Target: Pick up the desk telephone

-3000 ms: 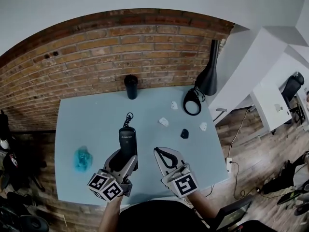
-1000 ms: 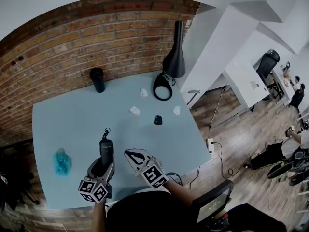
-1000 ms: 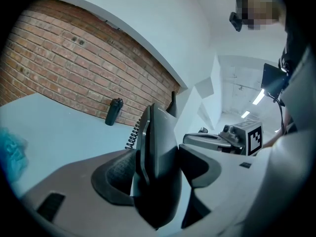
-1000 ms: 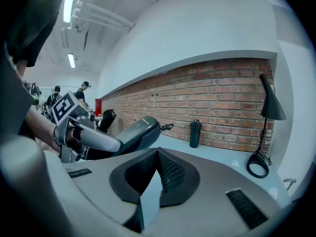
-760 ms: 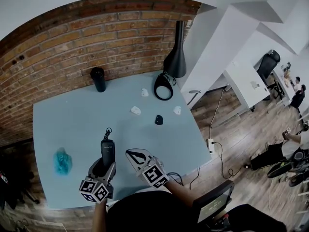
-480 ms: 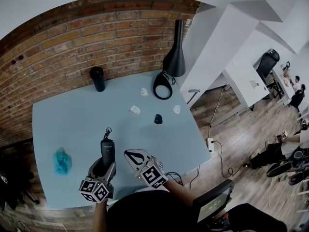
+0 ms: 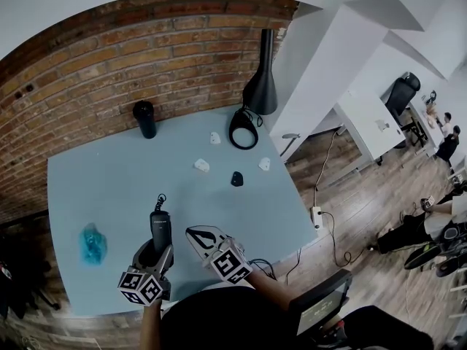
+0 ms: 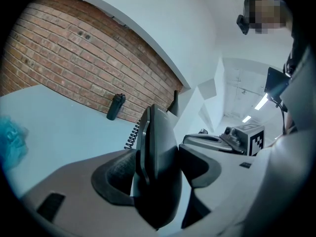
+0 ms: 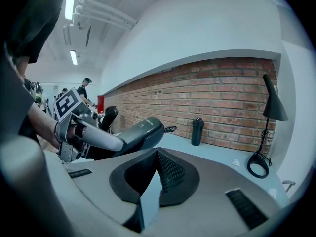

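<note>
The telephone's black handset [image 7: 160,224] stands on edge between the jaws of my left gripper [image 7: 157,248], over the near part of the blue-grey table [image 7: 109,173]. In the left gripper view both pads [image 8: 116,169] press on the handset [image 8: 155,152], and its coiled cord [image 8: 131,136] trails off behind it. My right gripper [image 7: 193,232] hovers just to the right of it, jaws shut with nothing between them. The right gripper view shows the closed pads [image 9: 165,169], with the handset [image 9: 140,131] to the left in the left gripper [image 9: 86,135].
A black bottle [image 7: 144,119] stands at the brick wall. A black lamp [image 7: 261,79] and a ring of cable [image 7: 242,135] sit at the far right corner. Small white pieces [image 7: 201,165] and a black one [image 7: 236,179] lie mid-table, and a crumpled blue thing [image 7: 93,243] lies at the left.
Since the earliest frame the head view has swung to the right. Over the last second both grippers and the handset keep their places.
</note>
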Demonstrator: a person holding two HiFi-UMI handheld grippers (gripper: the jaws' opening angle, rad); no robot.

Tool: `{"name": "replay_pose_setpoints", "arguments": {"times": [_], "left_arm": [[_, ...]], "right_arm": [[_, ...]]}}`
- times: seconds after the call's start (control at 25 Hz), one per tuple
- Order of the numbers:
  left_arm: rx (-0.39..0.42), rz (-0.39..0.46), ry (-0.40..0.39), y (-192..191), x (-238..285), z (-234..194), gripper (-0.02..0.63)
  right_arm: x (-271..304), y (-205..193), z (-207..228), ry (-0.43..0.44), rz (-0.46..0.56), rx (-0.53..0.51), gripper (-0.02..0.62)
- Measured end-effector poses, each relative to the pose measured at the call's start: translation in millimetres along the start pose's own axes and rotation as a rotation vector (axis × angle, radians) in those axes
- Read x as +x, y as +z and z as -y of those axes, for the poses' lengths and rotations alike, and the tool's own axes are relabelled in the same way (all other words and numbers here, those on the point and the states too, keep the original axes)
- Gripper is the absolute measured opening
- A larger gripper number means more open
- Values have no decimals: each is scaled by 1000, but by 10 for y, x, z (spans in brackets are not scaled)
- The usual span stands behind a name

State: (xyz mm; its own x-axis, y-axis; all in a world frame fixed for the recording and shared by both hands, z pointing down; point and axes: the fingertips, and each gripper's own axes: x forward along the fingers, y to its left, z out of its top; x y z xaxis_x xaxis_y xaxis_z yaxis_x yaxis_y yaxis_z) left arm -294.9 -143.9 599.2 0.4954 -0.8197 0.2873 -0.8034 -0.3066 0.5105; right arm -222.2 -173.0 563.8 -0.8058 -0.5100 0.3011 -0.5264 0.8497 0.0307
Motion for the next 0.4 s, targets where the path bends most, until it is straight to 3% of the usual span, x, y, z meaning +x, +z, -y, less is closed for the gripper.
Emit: {"name": "replay_pose_setpoints", "arguments": {"times": [0.4], "left_arm": [[-27,2,1,-20,-8,0,290]], "right_arm": [[-8,-35,-18,4,-14,-1,11]]}}
